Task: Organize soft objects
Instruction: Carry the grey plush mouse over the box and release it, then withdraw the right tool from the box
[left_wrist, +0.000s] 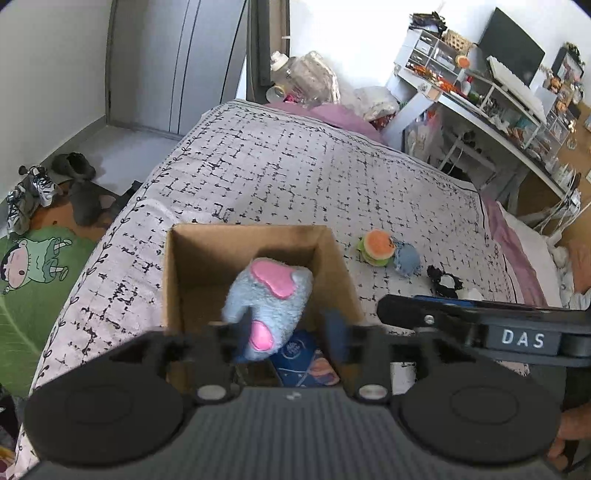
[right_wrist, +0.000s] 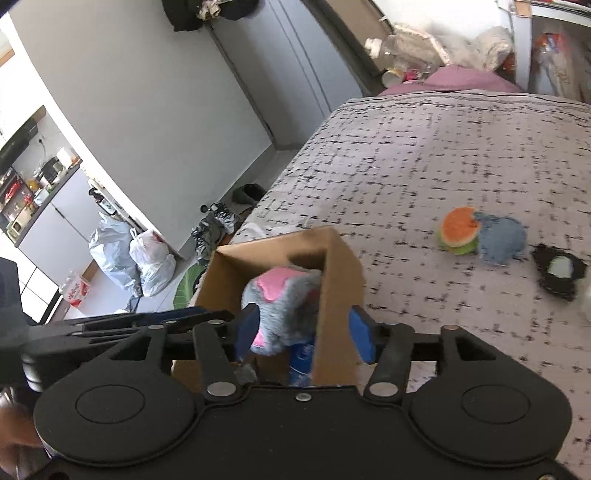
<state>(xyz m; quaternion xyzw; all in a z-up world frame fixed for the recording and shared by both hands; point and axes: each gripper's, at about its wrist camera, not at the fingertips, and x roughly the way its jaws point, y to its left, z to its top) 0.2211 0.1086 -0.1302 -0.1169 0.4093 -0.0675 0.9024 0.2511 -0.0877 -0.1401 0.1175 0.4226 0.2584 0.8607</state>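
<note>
An open cardboard box (left_wrist: 184, 280) stands on the patterned bed cover (left_wrist: 295, 166). A grey-blue plush with pink patches (left_wrist: 269, 295) sits inside it, over a blue packet (left_wrist: 301, 356). My left gripper (left_wrist: 286, 332) is open above the box, with the plush between its fingers but not pinched. My right gripper (right_wrist: 306, 332) is open too, straddling the box's right wall (right_wrist: 340, 295), the plush (right_wrist: 284, 310) beside its left finger. To the right on the bed lie a burger plush (left_wrist: 375, 246), a blue plush (left_wrist: 406, 260) and a black-and-white plush (left_wrist: 445, 282).
A cluttered white desk with shelves (left_wrist: 480, 92) stands past the bed at the right. Shoes (left_wrist: 33, 192) and a green cartoon rug (left_wrist: 37, 266) lie on the floor to the left. Plastic bags (right_wrist: 129, 258) sit by the wall. A pink pillow (left_wrist: 332, 114) lies at the bed's far end.
</note>
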